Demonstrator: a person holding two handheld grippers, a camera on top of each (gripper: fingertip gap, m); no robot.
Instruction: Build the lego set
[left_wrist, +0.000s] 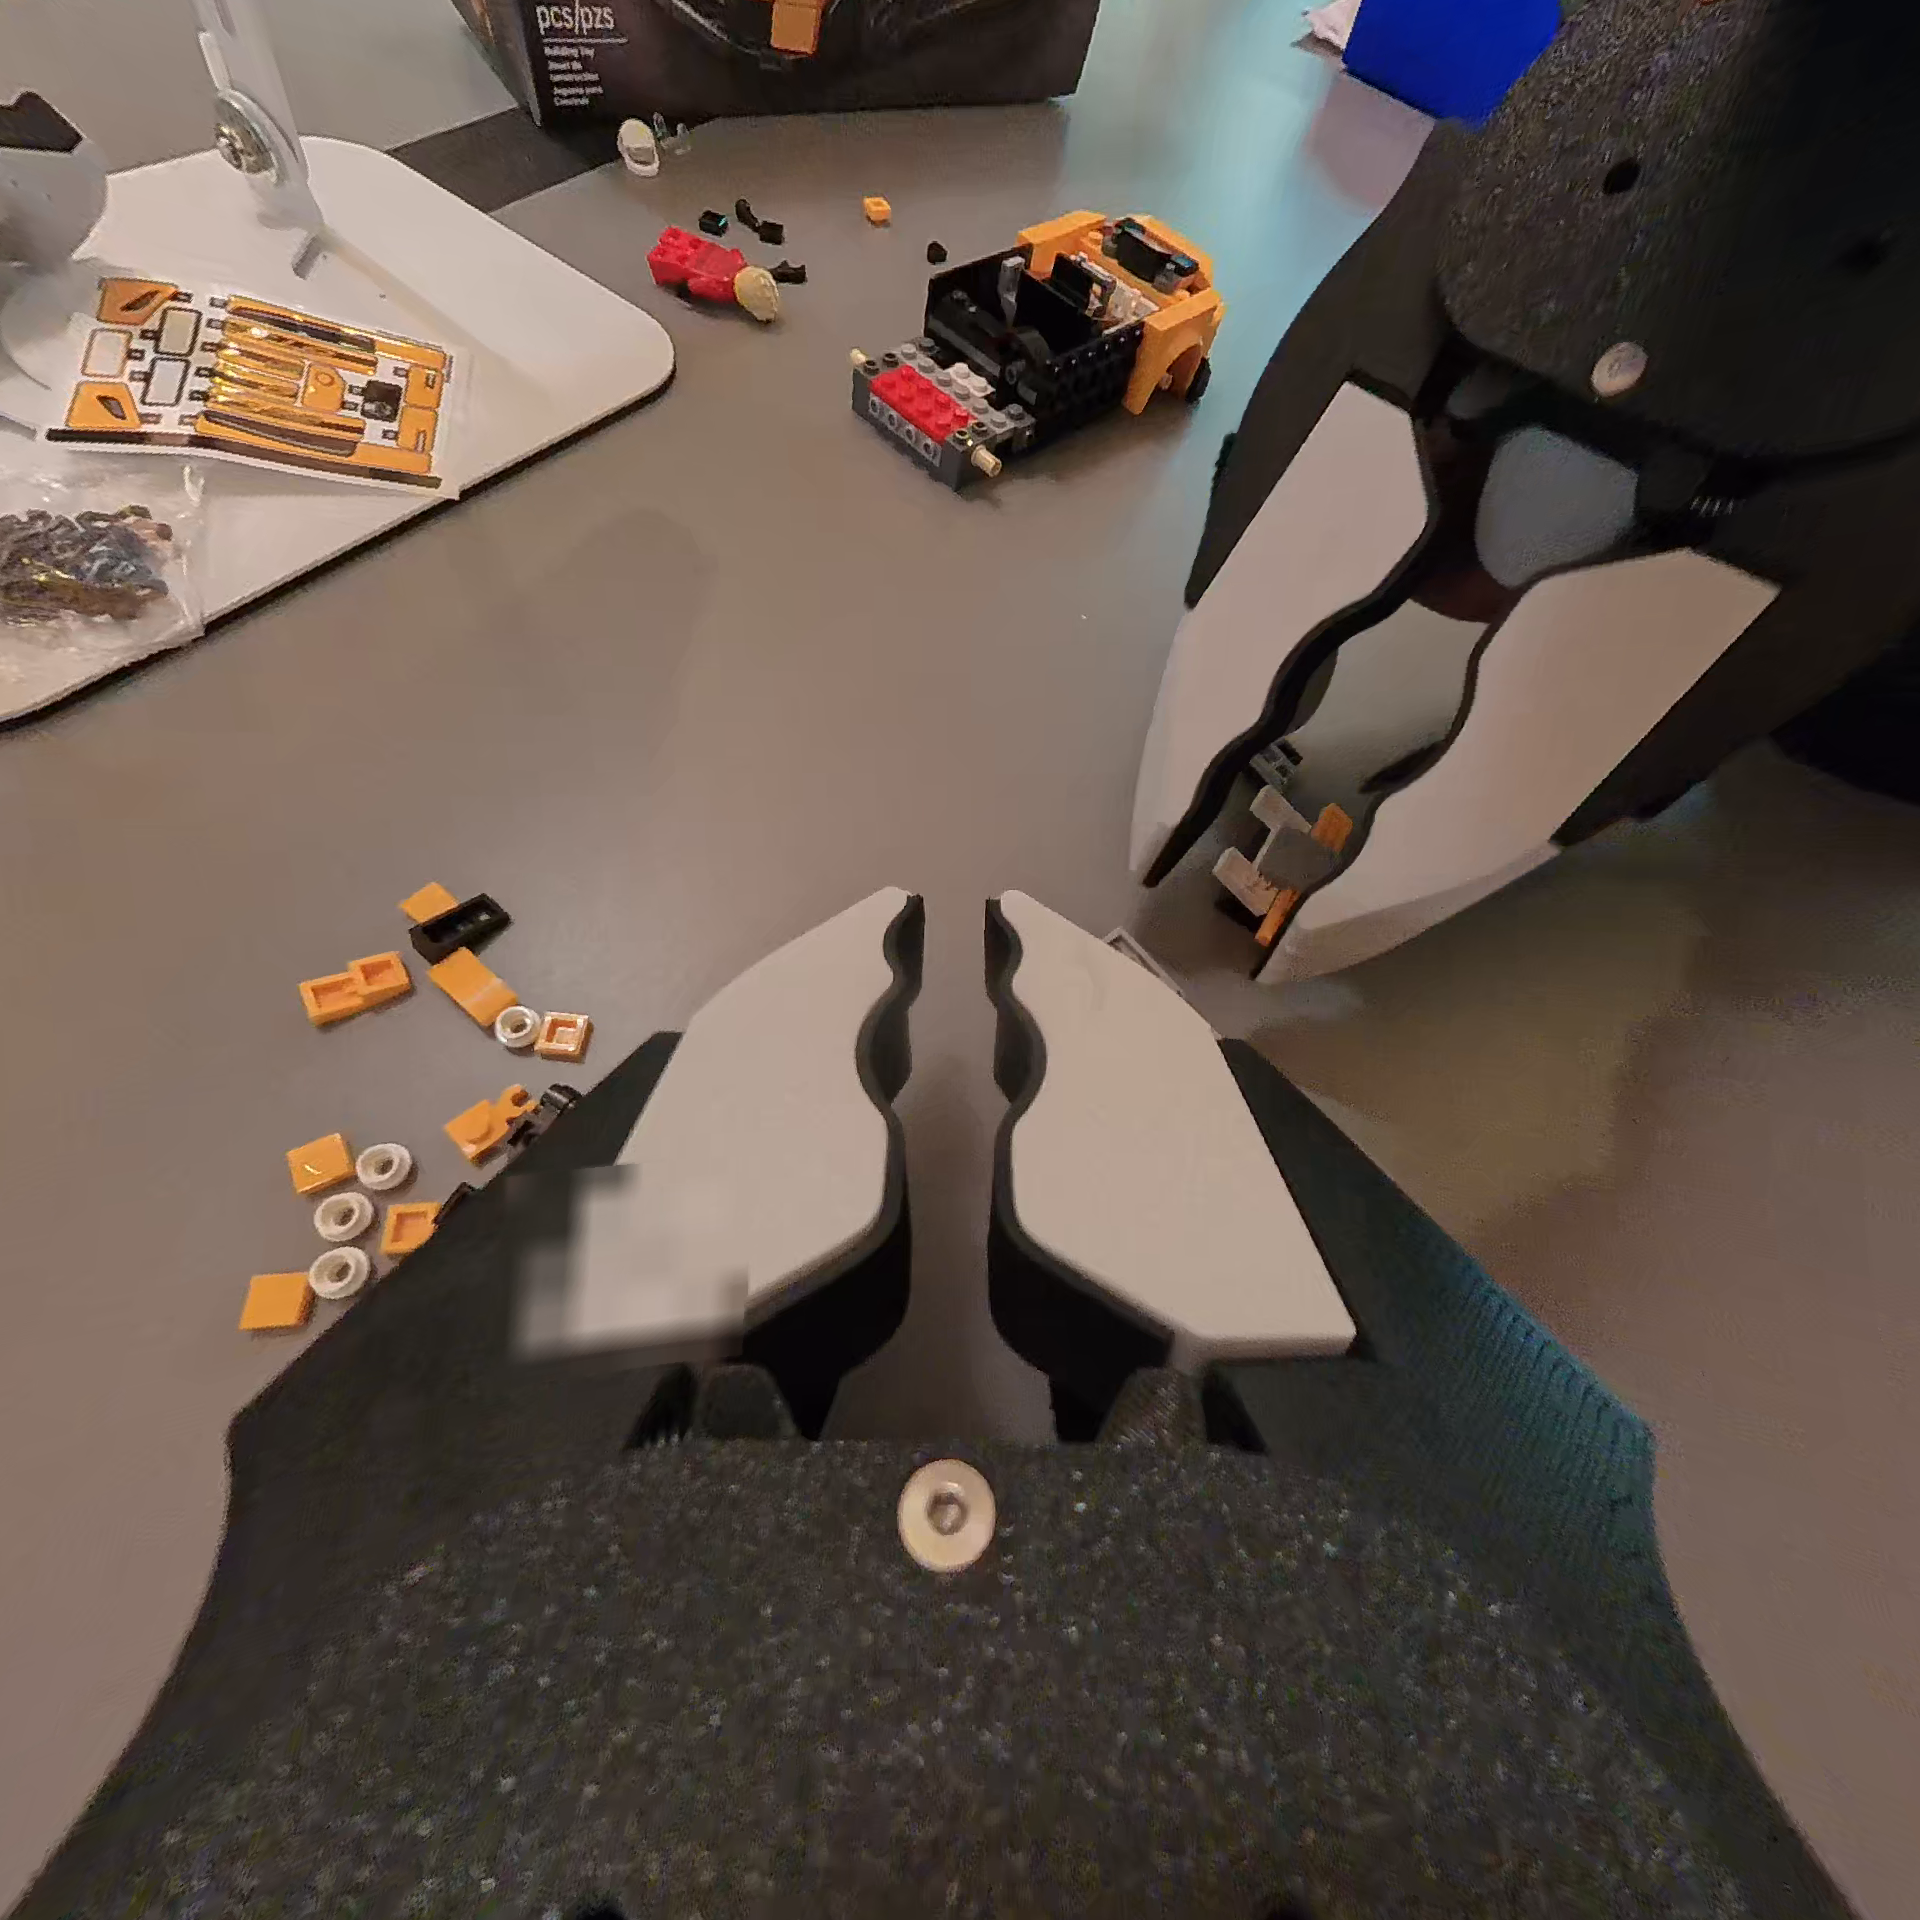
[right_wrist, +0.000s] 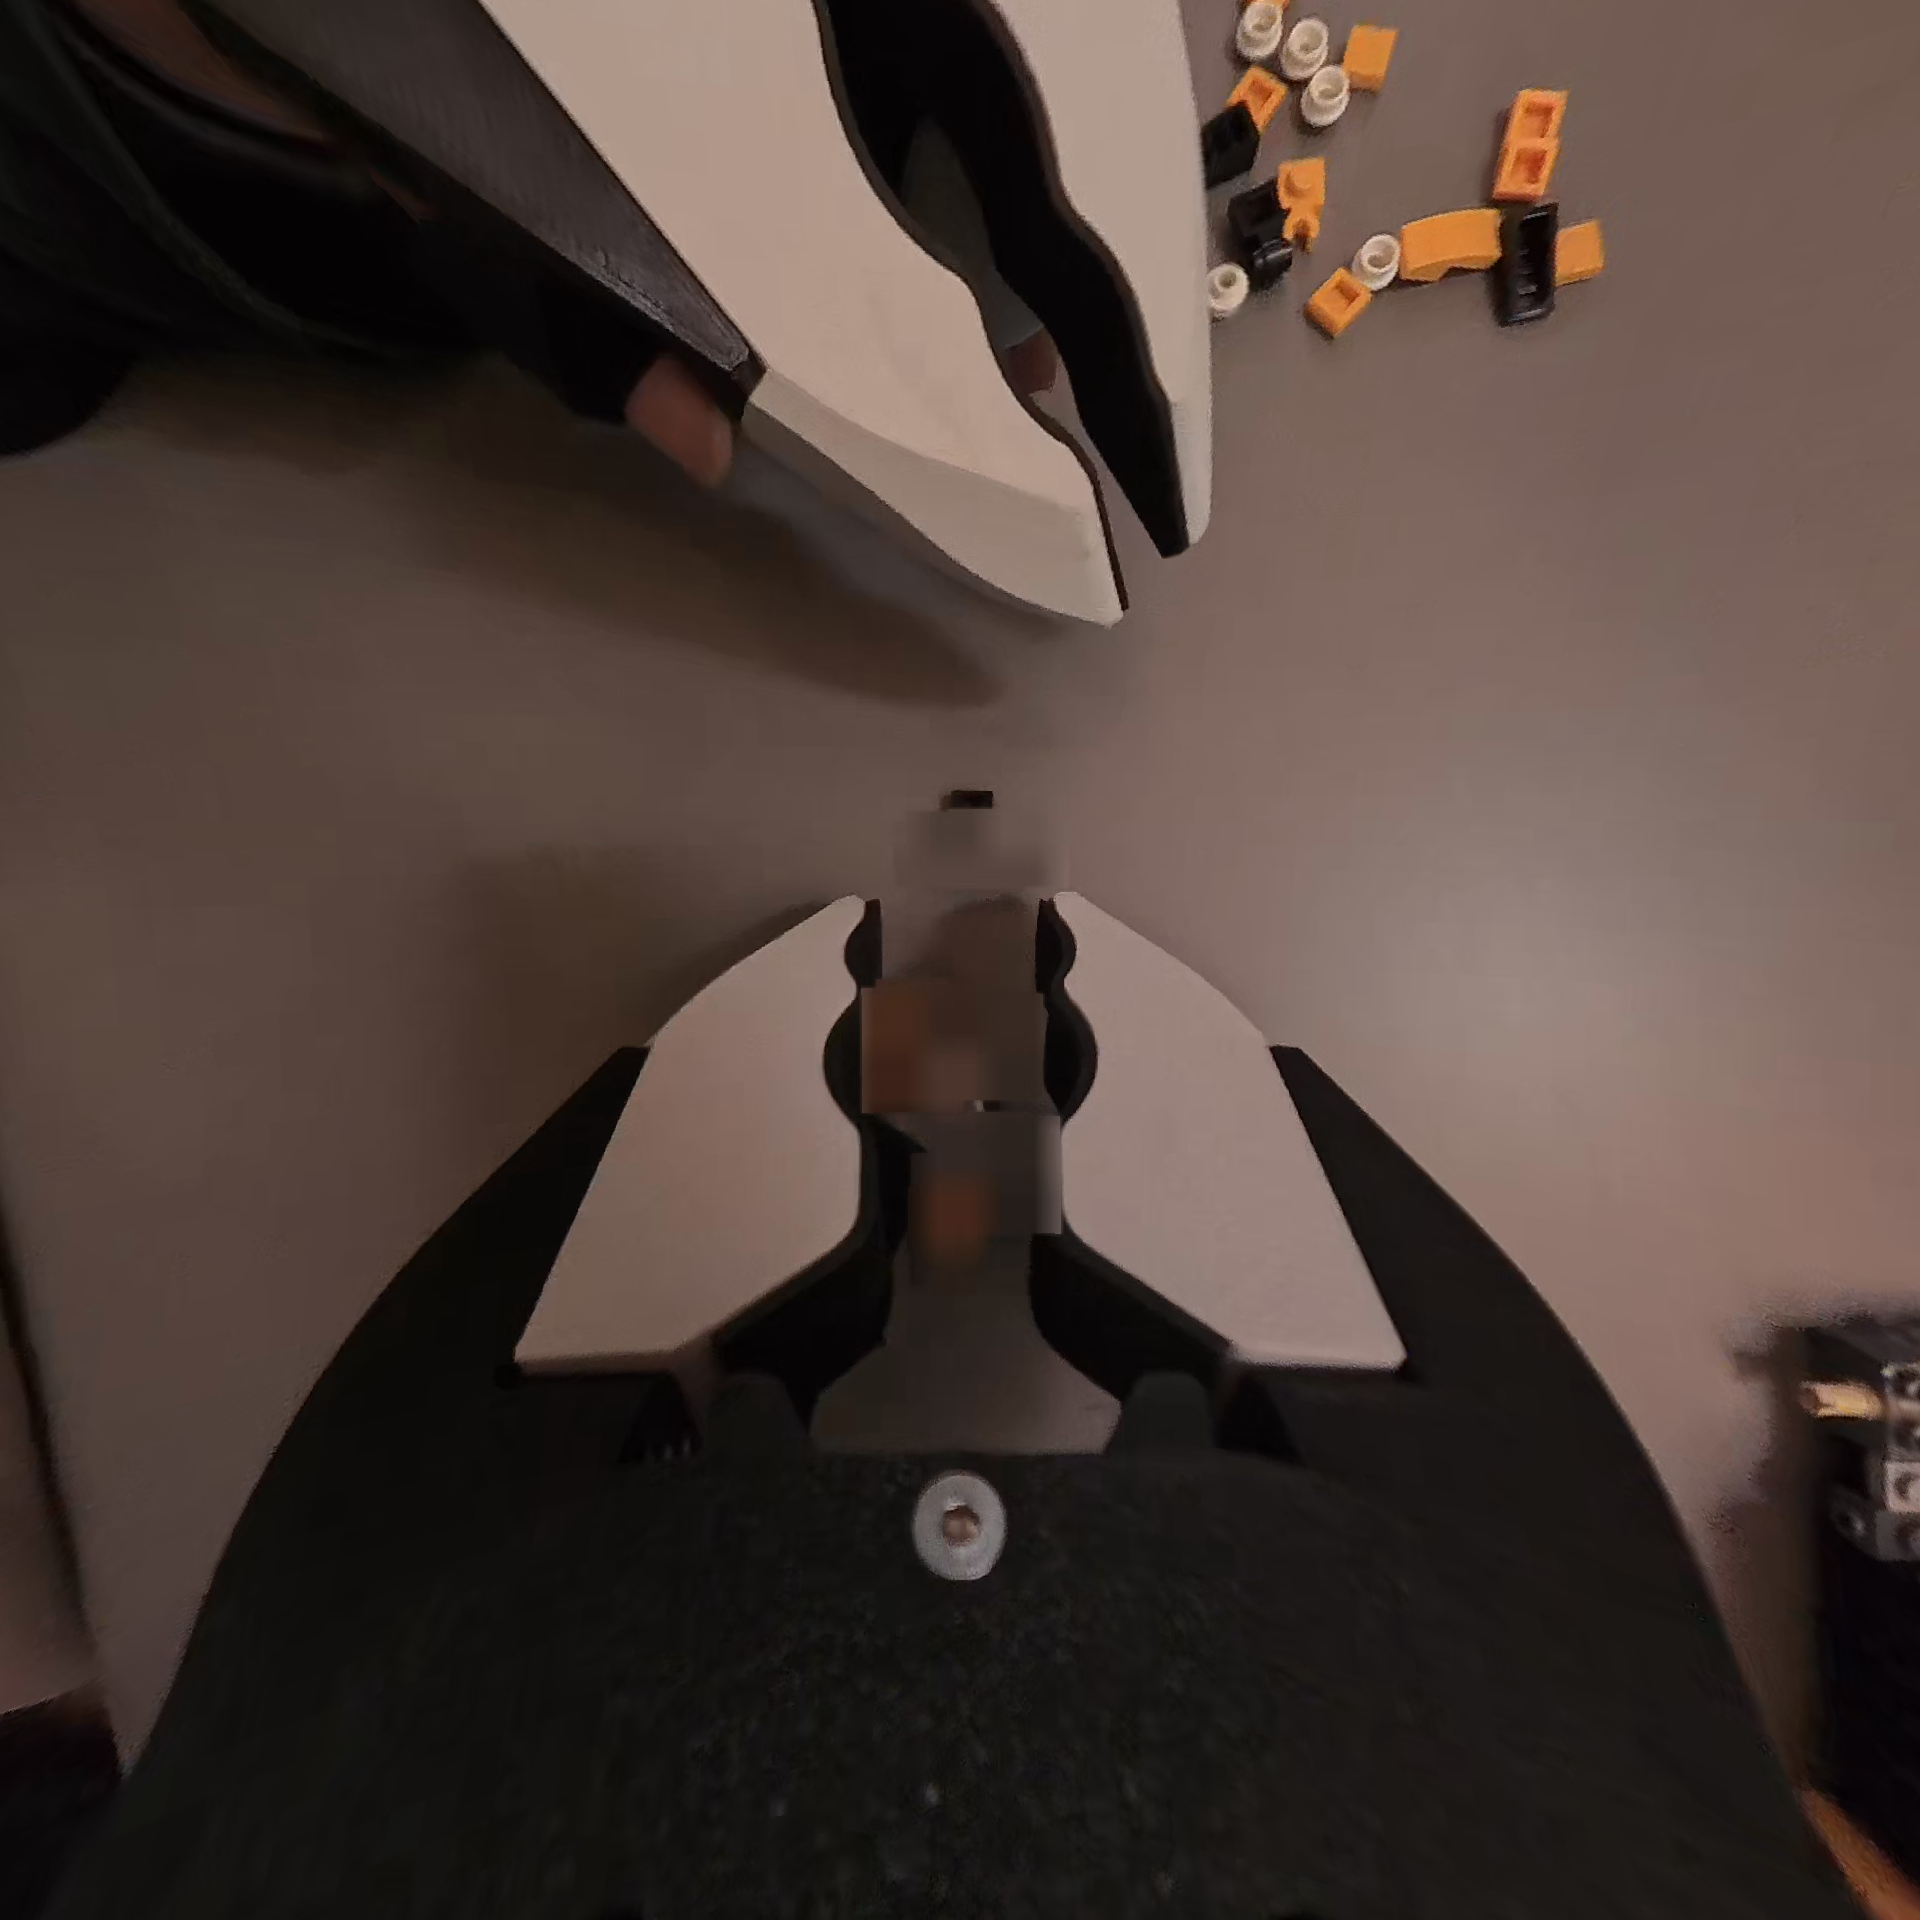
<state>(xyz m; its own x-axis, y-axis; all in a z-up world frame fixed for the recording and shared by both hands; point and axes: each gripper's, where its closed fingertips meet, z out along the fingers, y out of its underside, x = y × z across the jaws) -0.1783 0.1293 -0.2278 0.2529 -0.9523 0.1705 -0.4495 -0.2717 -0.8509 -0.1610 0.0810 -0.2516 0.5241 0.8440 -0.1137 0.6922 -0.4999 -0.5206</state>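
Lego sub-assembly (left_wrist: 1283, 847), grey/white/orange, sits clamped in our right gripper (left_wrist: 1205, 914), tips down near desk (left_wrist: 727, 675), prob. steadying it for adding parts. Left gripper (left_wrist: 954, 904) hovers w/ fingers (left_wrist: 790, 1091) slightly parted, empty, beside loose orange tiles (left_wrist: 416, 1091); half-built car (left_wrist: 1039, 353) waits well apart.

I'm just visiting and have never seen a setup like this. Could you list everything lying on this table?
Half-built orange and black toy car: one, far centre of the grey table.
Small grey, white and orange brick assembly: one, clamped in the right gripper.
Loose orange tiles and plates: about ten, near left.
White round studs: about four, among the orange pieces.
Black grille brick: one, same cluster.
Red bricks with a minifigure head: one clump, far centre-left.
Orange sticker sheet: one, on the white board.
Clear bag of dark parts: one, far left.
Dark set box: one, far edge.
Left gripper: nearly closed, empty.
Gloved hand: one, on the left gripper.
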